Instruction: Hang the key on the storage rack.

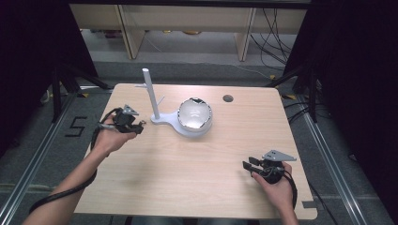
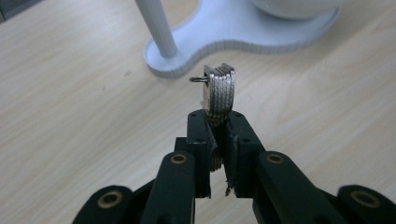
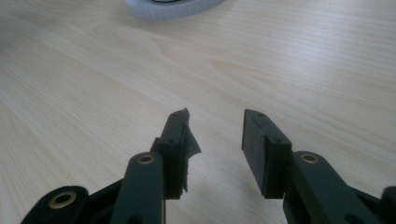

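Note:
My left gripper [image 1: 139, 124] is shut on a small layered metal piece [image 2: 220, 91] with a wire ring on its side. It holds the piece just above the table, left of a white stand [image 1: 165, 120]. In the left gripper view the piece sticks up from between my jaws [image 2: 218, 125], close to the stand's base [image 2: 224, 35] and pole [image 2: 156, 23]. The stand has an upright pole [image 1: 149, 91] with short pegs, and a shiny metal bowl [image 1: 195, 114] sits on its base. My right gripper [image 1: 247, 164] is open near the front right of the table [image 1: 187, 164], with nothing between its jaws [image 3: 215, 127].
A round cable hole [image 1: 228, 98] lies in the tabletop behind the bowl. The edge of the stand's white base [image 3: 173, 10] shows far ahead in the right gripper view. Dark frame posts and cables stand on the floor around the table.

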Motion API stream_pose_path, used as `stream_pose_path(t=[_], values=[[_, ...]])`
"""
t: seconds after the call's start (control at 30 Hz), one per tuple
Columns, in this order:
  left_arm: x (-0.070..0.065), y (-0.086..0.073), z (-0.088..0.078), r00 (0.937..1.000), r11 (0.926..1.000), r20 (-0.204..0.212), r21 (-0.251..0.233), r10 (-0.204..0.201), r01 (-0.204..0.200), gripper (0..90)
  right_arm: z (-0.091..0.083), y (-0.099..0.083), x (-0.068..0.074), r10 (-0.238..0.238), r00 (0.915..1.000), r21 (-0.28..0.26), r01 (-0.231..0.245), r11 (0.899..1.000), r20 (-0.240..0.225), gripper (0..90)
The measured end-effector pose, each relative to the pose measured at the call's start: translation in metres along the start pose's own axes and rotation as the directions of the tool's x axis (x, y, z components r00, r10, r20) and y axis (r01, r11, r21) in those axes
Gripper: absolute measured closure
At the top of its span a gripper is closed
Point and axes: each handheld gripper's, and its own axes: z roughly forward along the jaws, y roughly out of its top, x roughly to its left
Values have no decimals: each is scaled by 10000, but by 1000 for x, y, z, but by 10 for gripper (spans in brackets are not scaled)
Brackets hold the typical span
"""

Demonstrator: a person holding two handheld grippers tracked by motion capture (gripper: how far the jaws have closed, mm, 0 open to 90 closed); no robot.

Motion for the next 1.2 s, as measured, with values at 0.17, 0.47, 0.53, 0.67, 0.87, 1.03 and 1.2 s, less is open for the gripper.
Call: stream_pose_path(t=[0.17, 0.47, 0.53, 0.67, 0.87, 1.03, 1.2], values=[[16, 17, -15, 9980, 9951, -318, -843, -548, 520, 810, -1, -1, 1, 144, 9998, 105, -146, 9998, 145, 621], [39, 51, -42, 9937, 9830, -790, -1716, -790, 645, 810, -2, -3, -2, -108, 9995, -288, 117, 9995, 291, 622], [41, 56, -46, 9931, 9802, -816, -1859, -840, 676, 810, -2, -5, -2, -115, 9994, -378, 127, 9992, 325, 622], [45, 64, -51, 9914, 9767, -900, -2008, -954, 758, 810, -2, -6, -2, -114, 9997, -262, 120, 9996, 235, 619], [49, 69, -45, 9898, 9761, -878, -1964, -1123, 933, 810, -1, -6, -1, -44, 9997, -285, 51, 9996, 244, 618], [48, 71, -40, 9896, 9758, -834, -1950, -1171, 991, 810, -1, -6, -3, -151, 9993, -380, 165, 9991, 348, 616], [49, 69, -36, 9895, 9769, -854, -1899, -1164, 985, 809, -1, -7, -3, -174, 9995, -311, 181, 9994, 251, 615]])
